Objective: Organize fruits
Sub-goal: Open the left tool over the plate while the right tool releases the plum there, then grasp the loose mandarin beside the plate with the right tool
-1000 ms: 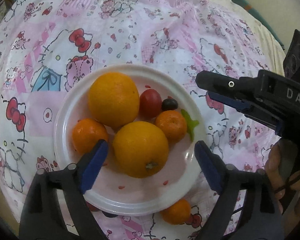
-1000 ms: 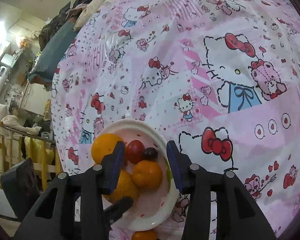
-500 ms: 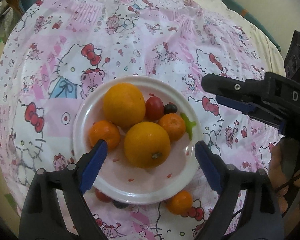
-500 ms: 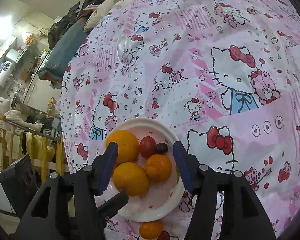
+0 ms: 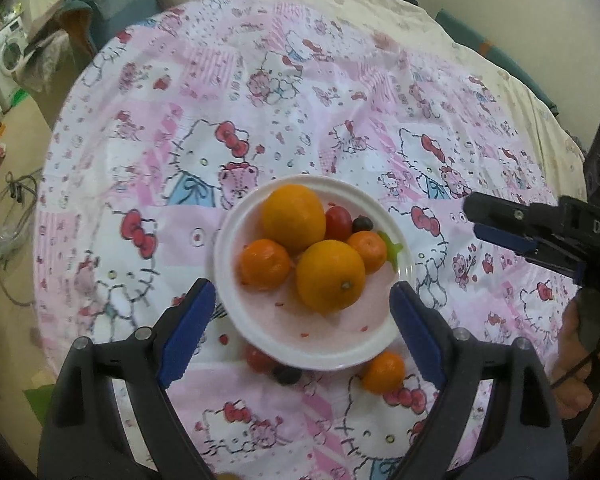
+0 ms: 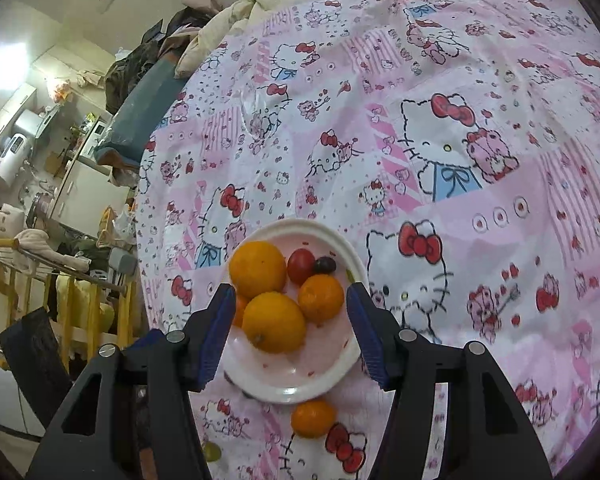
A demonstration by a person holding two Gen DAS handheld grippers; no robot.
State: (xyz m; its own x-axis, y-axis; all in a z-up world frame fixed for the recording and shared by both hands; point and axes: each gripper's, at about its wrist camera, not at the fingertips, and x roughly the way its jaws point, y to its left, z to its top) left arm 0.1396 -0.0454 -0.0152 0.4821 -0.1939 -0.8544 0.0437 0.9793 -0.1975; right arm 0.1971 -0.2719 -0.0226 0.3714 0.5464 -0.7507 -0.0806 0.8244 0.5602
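The bed, spread with a pink cartoon-cat sheet, carries everything, so the fruit sits on soft cloth rather than a hard surface. The white plate lies directly ahead of the left claw, between its spread blue fingers; that claw is released and holds nothing. The right claw hangs above the same plate from its other side, likewise released and empty, and in the left view it reaches in from the right, near the plate's rim.

On the plate, two large oranges take the middle, probably because their bulk leaves smaller fruit to fill the gaps. Two mandarins flank them, touching them. A red cherry tomato and a dark grape rest at the far rim, with a green leaf-like scrap beside them.

Off the plate, just short of its near rim and close to the left claw, lie a loose mandarin, a second tomato and a dark grape. These appear to be what remains to gather; the empty claws suggest a pick is next.
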